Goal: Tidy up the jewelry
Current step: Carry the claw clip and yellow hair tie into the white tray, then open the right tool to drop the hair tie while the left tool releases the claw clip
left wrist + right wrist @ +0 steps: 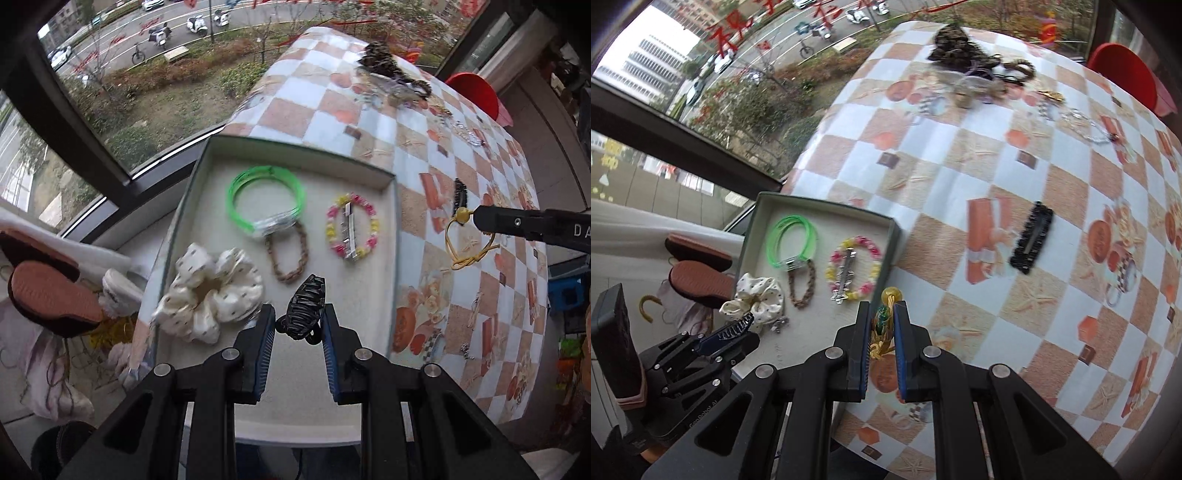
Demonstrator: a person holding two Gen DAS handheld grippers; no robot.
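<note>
One open box (pixel 393 192) sits at the edge of the surface (pixel 424 155), which is covered by a checked cloth. Five pieces lie loose inside the box: one green bangle (pixel 267 201), one brown chain (pixel 288 254), one bead bracelet (pixel 352 226) with one silver clip (pixel 349 232) lying across it, and one white scrunchie (pixel 210 295).

The left gripper (pixel 298 319) hangs over the near end of the box, its jaws pinching one black claw clip (pixel 304 310), which is off the box floor as far as the side view from the right wrist shows.

The right gripper (pixel 881 317) is above the cloth just beside the box's right wall, its jaws pressed nearly together on one yellow cord tie (pixel 882 332) with an amber bead at the tips; in the left wrist view the cord's loop dangles free below the jaws.

Out on the cloth, one black snap clip (pixel 1032 238) lies alone, well apart from the box. At the far end, a heap of dark and metal pieces (pixel 975 70) is too tangled and blurred to count, with a silver chain (pixel 1082 123) just right of it.
</note>
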